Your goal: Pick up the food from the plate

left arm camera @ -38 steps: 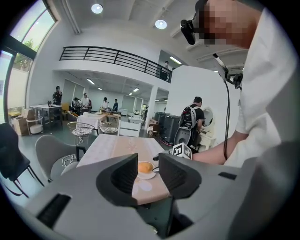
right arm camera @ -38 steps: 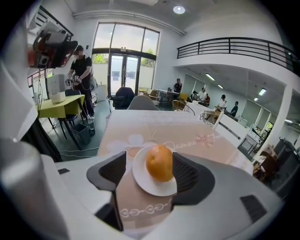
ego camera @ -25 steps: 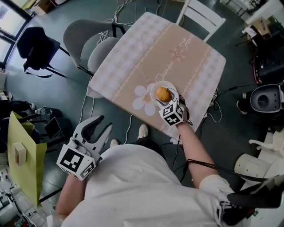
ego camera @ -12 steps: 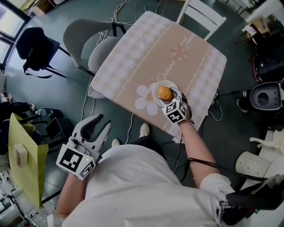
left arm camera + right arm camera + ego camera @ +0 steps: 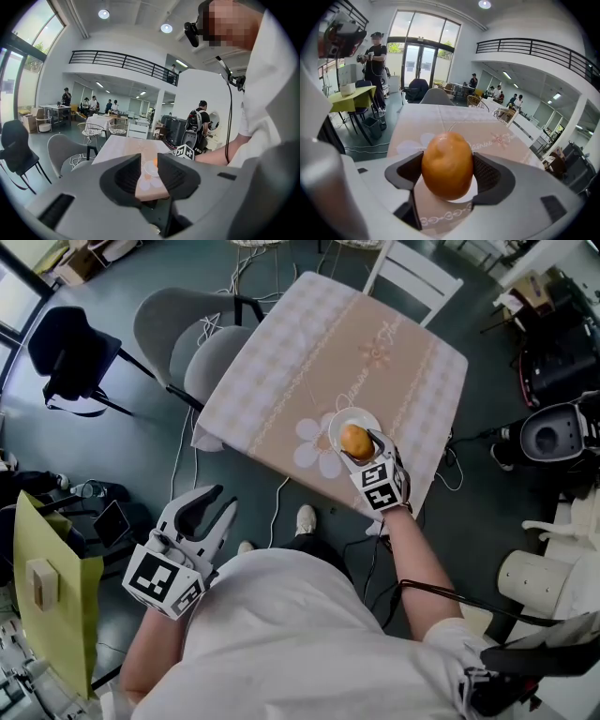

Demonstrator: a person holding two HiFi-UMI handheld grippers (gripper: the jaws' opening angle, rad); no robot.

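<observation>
Food (image 5: 447, 165), round orange and slightly egg-shaped, is sitting between the jaws of the right hand-held gripper (image 5: 361, 448), which is gripping it: both pads are pressing on its sides. Its long axis is running upright in the right gripper view, across the line on which the jaws close. The grip is sitting about mid-height, with the top and bottom poking out past the pads. So the food is lying straight ahead of this hand-held gripper, dead centre, not offset. The white plate (image 5: 339, 423) is showing just under and behind the food, which is hanging over the plate's near part. It is looking raised off the plate, though contact at the underside is hard to rule out. The plate is resting near the person's edge of the surface (image 5: 309, 352), on the checked cloth. Any coming move is turning on going up and away from the plate, with the right hand doing it. The left hand-held gripper (image 5: 221, 499) is hanging well apart from the food, off the surface by the person's left side. Its jaws are standing wide, have just been closing a little, and are holding nothing.
</observation>
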